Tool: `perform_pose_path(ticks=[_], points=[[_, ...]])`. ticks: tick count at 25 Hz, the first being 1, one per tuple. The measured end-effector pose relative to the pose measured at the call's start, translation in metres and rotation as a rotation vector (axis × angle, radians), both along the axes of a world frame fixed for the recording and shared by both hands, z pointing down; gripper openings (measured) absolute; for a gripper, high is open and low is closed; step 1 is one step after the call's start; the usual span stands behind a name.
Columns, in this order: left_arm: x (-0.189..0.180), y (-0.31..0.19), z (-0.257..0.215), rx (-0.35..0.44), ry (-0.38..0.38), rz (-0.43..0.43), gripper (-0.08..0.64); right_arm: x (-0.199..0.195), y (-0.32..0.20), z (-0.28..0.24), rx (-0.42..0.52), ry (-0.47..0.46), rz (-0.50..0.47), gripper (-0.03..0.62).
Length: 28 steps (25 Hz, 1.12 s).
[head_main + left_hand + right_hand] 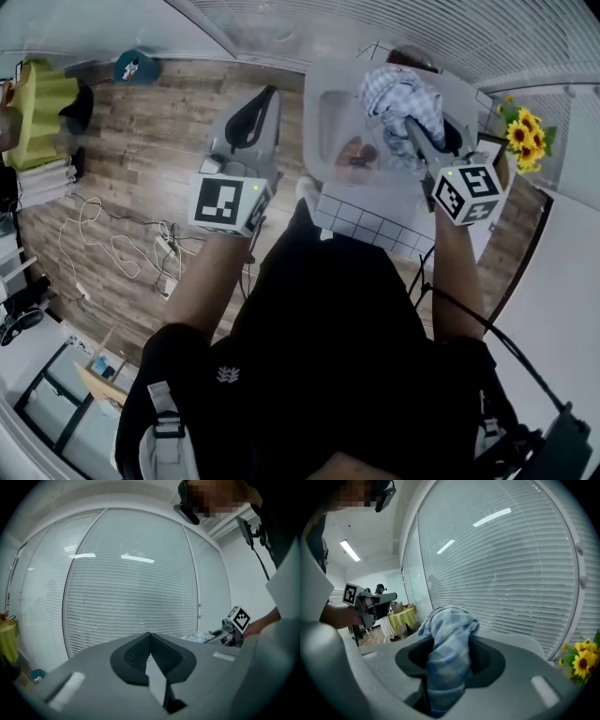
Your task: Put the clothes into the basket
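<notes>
A blue-and-white checked cloth [401, 97] hangs bunched over the white basket [314, 122], and my right gripper [413, 127] is shut on it. In the right gripper view the cloth [449, 658] fills the gap between the jaws and drapes over the fingertips. A reddish-brown garment [356, 152] lies inside the basket. My left gripper [266, 96] is held out to the left of the basket, over the wood floor. Its jaws meet with nothing between them [150, 635]. From the left gripper view the right gripper [233, 629] and the cloth [199, 637] show at the right.
Yellow sunflowers [521, 134] stand just right of the basket, and show as flowers [581, 660] in the right gripper view. White cables and a power strip [141, 246] lie on the floor at the left. A yellow-draped table [37, 112] stands far left. Window blinds [131, 588] are straight ahead.
</notes>
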<state>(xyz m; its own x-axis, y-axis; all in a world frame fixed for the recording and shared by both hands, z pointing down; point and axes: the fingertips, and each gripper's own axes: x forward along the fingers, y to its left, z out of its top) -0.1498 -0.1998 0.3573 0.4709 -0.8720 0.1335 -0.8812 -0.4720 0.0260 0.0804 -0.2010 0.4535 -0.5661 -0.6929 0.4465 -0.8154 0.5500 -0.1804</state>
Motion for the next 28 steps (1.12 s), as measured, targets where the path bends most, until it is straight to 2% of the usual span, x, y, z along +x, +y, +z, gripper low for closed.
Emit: perform_pose_path(ticks=[8, 21, 25, 28], points=[[-0.001, -0.004, 0.026, -0.041, 0.012, 0.004, 0.008, 0.000, -0.003, 0.030, -0.068, 0.026, -0.004, 0.184], [0.012, -0.015, 0.027, -0.043, 0.013, 0.009, 0.008, 0.011, -0.004, 0.049, -0.129, 0.123, -0.040, 0.209], [0.019, -0.019, 0.021, -0.027, 0.011, 0.020, 0.008, 0.015, -0.007, 0.052, -0.132, 0.127, -0.027, 0.241], [0.020, -0.021, 0.018, -0.023, 0.011, 0.027, 0.008, 0.015, -0.012, 0.042, -0.101, 0.113, -0.003, 0.242]])
